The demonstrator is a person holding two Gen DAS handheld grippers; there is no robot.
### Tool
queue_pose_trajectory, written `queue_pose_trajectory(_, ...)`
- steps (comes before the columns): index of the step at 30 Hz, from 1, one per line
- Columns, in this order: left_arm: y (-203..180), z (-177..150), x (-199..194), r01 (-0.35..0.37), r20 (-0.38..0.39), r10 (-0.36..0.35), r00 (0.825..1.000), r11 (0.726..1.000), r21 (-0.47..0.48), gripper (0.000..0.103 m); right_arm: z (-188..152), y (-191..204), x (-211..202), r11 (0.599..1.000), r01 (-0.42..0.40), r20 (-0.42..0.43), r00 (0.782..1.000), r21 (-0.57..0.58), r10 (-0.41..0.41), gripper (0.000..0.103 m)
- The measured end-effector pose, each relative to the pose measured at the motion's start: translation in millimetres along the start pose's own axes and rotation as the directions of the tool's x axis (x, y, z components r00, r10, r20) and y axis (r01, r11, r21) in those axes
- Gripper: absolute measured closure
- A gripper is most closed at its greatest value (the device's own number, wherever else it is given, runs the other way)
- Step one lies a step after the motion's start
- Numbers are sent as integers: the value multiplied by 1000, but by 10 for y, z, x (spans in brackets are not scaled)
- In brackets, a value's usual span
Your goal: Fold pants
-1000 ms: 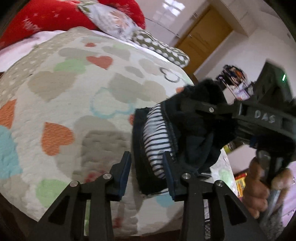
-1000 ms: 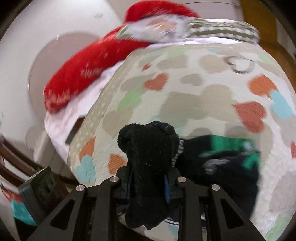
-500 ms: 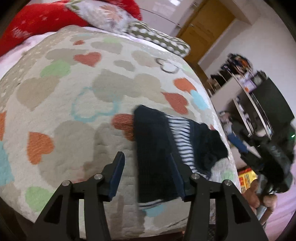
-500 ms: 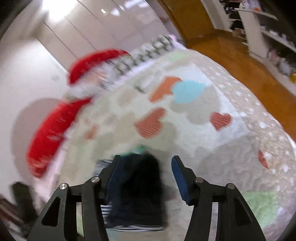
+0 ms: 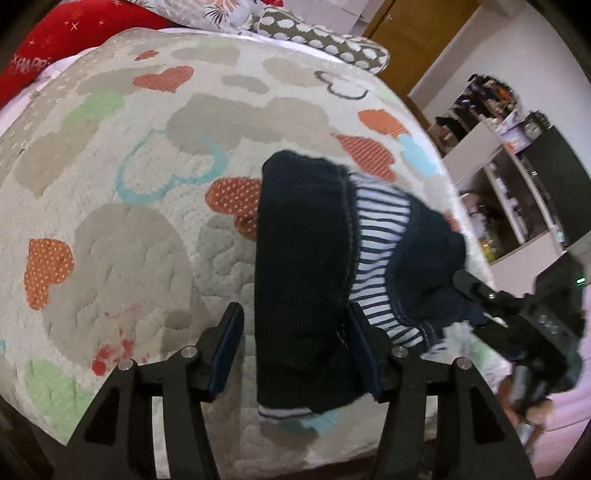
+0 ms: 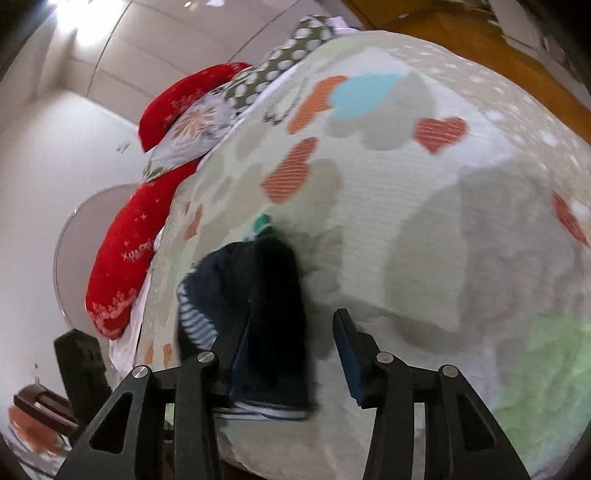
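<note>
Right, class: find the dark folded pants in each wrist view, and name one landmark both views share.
Left wrist view: the pants lie centre-right on the heart-print bedspread, the striped lining showing on their right side.
Right wrist view: the pants sit lower left of centre, blurred, near the bedspread's left edge.
Shared landmark: the red pillow, top left in the left view, far left in the right view.

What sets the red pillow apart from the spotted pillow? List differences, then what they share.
The red pillow is bright red with small white stars; the spotted pillow is grey-green with big white dots. The red pillow lies far left; the spotted pillow lies nearer the wooden door. Both sit beyond the pants.
</note>
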State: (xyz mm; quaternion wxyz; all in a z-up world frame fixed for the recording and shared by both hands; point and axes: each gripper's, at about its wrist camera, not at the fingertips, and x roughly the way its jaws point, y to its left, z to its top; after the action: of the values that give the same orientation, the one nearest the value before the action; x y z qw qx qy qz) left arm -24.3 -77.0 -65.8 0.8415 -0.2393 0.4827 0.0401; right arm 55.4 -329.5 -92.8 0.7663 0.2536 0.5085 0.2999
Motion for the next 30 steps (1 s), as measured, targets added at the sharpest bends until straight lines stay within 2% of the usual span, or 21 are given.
queue_pose_trajectory(4, 93, 79, -251, 63, 89, -60, 994, 998, -27, 45, 37, -18, -148, 998, -68, 57, 996, 1, 67, 50)
queue_pose_trajectory(5, 136, 108, -279, 78, 98, -73, 992, 996, -43, 43, 47, 6, -168, 995, -96, 69, 993, -5, 96, 42)
queue_pose_trajectory(6, 173, 140, -290, 96, 104, -89, 991, 994, -59, 35, 61, 38, -170, 993, -120, 75, 990, -8, 121, 35)
queue_pose_trajectory(8, 208, 208, -257, 125, 107, -118, 987, 990, -67, 23, 26, 53, -203, 990, -138, 75, 987, -18, 139, 32)
queue_pose_trajectory(10, 210, 276, -136, 143, 73, -139, 988, 988, -58, 21, 25, 109, -92, 991, -126, 44, 991, -38, 128, 32)
queue_pose_trajectory(13, 190, 352, 199, 190, -28, -192, 981, 981, -44, 20, 38, 113, 166, 994, -102, -14, 995, -44, 102, 32)
queue_pose_trajectory(16, 128, 383, 460, 169, -87, -171, 981, 985, -33, 20, 48, 126, 389, 993, -102, -39, 994, -62, 99, 32)
queue_pose_trajectory(17, 76, 385, 471, 158, -86, -158, 984, 987, -9, 40, 63, 152, 437, 992, -103, -45, 994, -79, 99, 32)
queue_pose_trajectory(18, 18, 387, 470, 179, -97, -177, 979, 984, 8, 58, 85, 185, 491, 991, -98, -57, 994, -95, 93, 47)
queue_pose_trajectory(19, -7, 383, 448, 202, -106, -201, 974, 979, 3, 67, 100, 198, 517, 991, -95, -66, 994, -96, 89, 55)
queue_pose_trajectory(21, -40, 391, 370, 206, -81, -205, 975, 978, 9, 71, 131, 221, 532, 990, -105, -79, 992, -99, 97, 64)
queue_pose_trajectory(26, -47, 590, 225, 232, -33, -232, 972, 973, -2, 72, 230, 409, 434, 980, -132, -51, 991, -146, 125, 68)
queue_pose_trajectory(30, 10, 951, 178, 204, 12, -204, 979, 979, -8, 72, 486, 659, 517, 971, -140, -39, 990, -192, 135, 68)
